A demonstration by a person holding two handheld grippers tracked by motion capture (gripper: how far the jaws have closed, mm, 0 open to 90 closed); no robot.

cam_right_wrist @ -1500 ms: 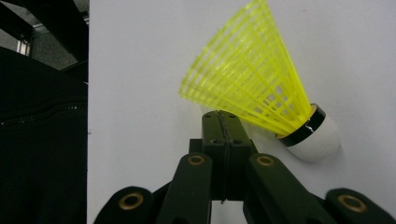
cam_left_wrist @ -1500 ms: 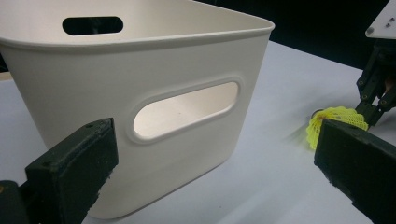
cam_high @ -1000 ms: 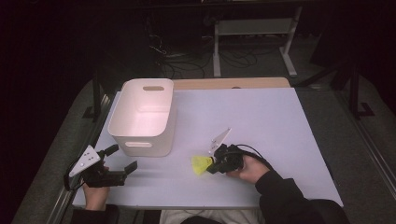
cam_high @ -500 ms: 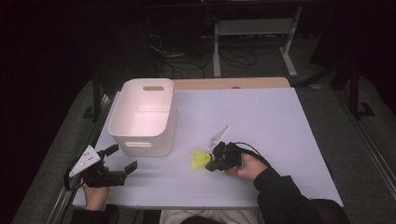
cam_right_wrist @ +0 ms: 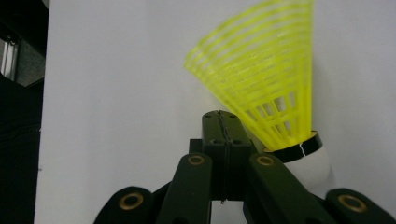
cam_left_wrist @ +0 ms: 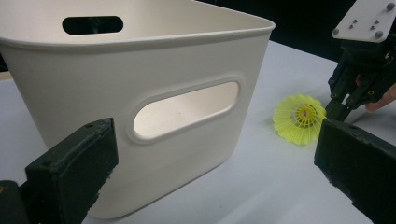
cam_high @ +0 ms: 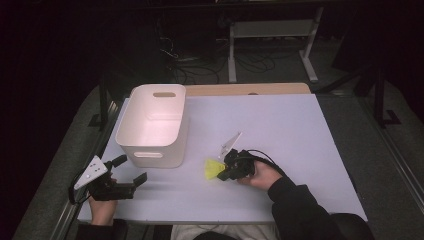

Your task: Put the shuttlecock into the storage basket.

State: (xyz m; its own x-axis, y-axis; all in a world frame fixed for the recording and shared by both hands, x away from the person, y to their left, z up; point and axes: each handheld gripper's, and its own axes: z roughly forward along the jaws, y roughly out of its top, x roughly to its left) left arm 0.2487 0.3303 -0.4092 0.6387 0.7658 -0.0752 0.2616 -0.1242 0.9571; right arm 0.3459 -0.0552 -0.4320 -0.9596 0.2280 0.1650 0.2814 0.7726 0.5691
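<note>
- Holding my right tongs [cam_high: 226,172] low over the counter [cam_high: 300,130], I am keeping their jaws pressed flat together, pad against pad, with nothing clamped between them.
- The yellow shuttlecock [cam_right_wrist: 266,79] is lying on its side just beside those closed jaws in the right gripper view, its black-ringed white cork [cam_right_wrist: 308,161] against the outer side of one jaw and its mesh skirt fanning away from me.
- In the high view the shuttlecock [cam_high: 212,169] is resting on the counter right at the tip of my right tongs, a little toward the near edge from the white bin [cam_high: 152,125].
- I am holding my left tongs [cam_high: 131,170] at the near left corner of the counter, their jaws standing wide apart and gripping nothing.
- Looking along my left tongs [cam_left_wrist: 210,172], I am seeing the bin's handle cut-out [cam_left_wrist: 187,109] framed between the two jaws, and the shuttlecock [cam_left_wrist: 299,119] farther off, with its open skirt facing me and my right tongs [cam_left_wrist: 338,112] touching it from behind.
- The bin is standing upright, well apart from the shuttlecock.
</note>
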